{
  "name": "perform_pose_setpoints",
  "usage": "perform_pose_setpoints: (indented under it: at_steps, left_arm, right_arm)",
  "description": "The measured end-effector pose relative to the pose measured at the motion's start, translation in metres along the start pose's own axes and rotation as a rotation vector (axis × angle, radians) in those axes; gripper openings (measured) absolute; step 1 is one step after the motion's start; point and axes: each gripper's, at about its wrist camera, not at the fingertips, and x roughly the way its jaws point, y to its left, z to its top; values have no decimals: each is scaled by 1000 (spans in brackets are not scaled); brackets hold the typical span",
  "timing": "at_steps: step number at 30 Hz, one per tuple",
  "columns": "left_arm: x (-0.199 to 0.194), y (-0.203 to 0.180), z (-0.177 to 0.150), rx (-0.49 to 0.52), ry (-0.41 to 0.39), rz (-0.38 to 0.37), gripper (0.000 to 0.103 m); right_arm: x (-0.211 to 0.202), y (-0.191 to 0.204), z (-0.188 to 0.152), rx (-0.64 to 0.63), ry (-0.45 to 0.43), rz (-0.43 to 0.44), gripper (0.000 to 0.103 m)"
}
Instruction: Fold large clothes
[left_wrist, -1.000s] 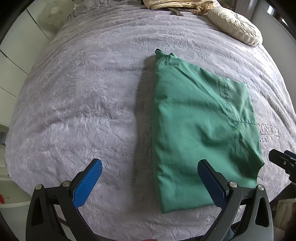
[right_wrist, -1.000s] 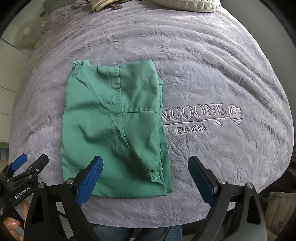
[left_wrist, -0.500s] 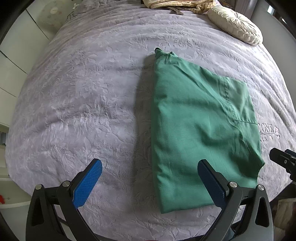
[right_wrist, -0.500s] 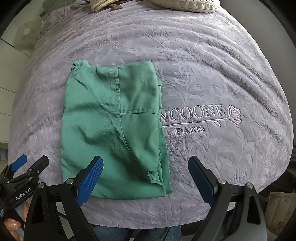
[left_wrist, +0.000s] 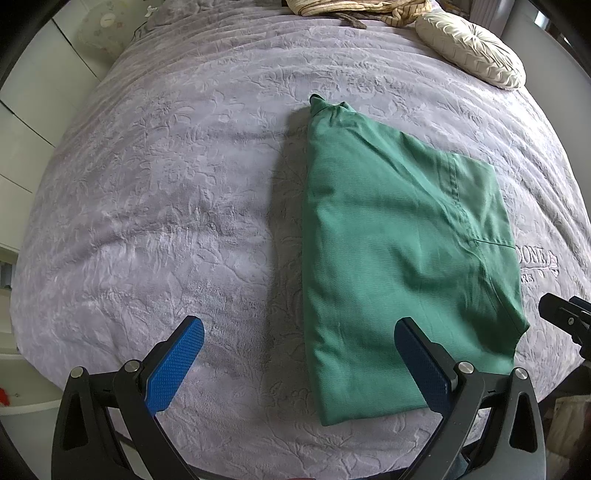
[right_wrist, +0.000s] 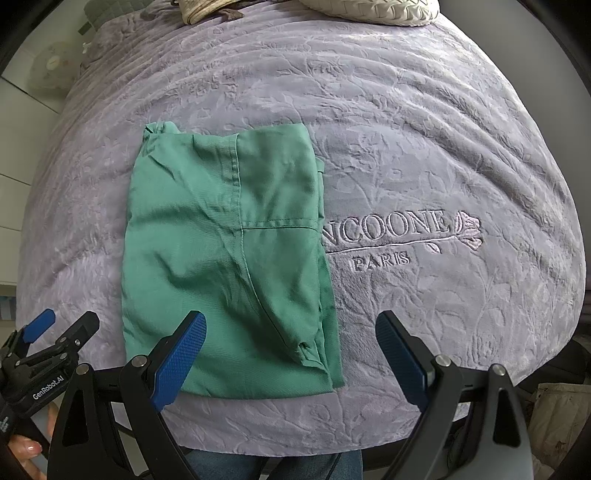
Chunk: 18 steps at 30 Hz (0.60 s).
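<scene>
Left wrist view gives us the bed first: a wide lilac plush cover embossed with leaves fills nearly the whole frame, and the right wrist view shows stitched lettering on it near the front edge. White cupboard panels stand past the bed's left edge. At the far edge we see a rumpled beige striped cloth and, toward the far right corner, a round pleated cream cushion. The green garment lies folded into a flat oblong on the cover, its near end close to the front edge, its right side just covering the start of the lettering. Our left gripper hovers over the front edge with its blue pads spread wide, holding nothing, the right pad above the garment's near end. Our right gripper hangs likewise, jaws wide apart and empty.
</scene>
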Motion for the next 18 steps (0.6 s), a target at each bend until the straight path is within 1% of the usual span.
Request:
perform_pose_setpoints:
  at_steps: [18]
  left_arm:
    - [2,1,1,6,3,0,103]
  right_arm:
    - [1,2,1,1,2,-1,94]
